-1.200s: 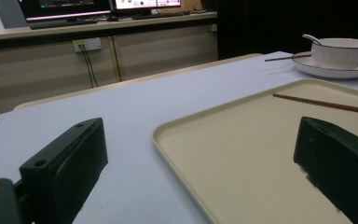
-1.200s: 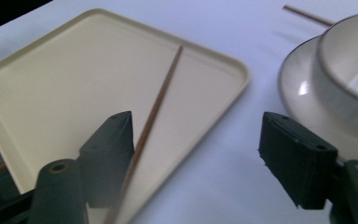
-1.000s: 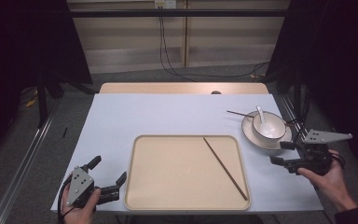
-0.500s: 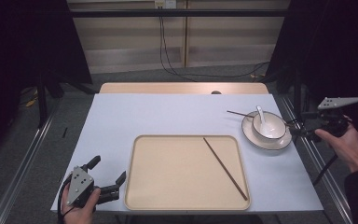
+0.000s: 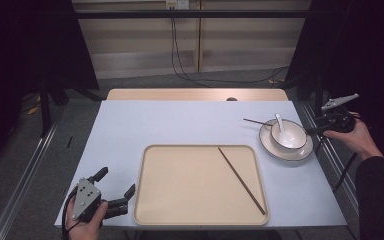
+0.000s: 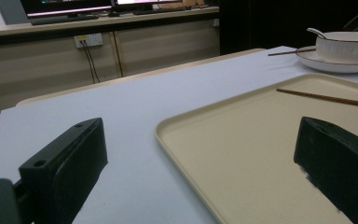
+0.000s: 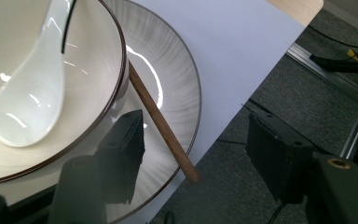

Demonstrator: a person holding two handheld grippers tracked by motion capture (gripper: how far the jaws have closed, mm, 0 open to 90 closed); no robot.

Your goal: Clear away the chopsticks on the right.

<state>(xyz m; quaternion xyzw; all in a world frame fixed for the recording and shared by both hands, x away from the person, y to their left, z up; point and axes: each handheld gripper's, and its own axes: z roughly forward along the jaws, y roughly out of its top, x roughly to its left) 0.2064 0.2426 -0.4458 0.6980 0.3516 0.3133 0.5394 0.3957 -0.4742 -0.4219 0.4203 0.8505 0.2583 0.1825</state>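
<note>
Now the right gripper (image 7: 191, 154) has moved up beside the plate (image 5: 286, 150), jaws wide apart and empty. Its thin, stiff chopstick (image 7: 161, 123) looks light; grab the near end. The left gripper (image 5: 115, 192) rests open.

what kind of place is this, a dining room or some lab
Most likely a lab or recording workspace, not a dining room: a table under a plain sheet, cables trailing on the floor, monitors on a back counter, and handheld grippers.
</note>
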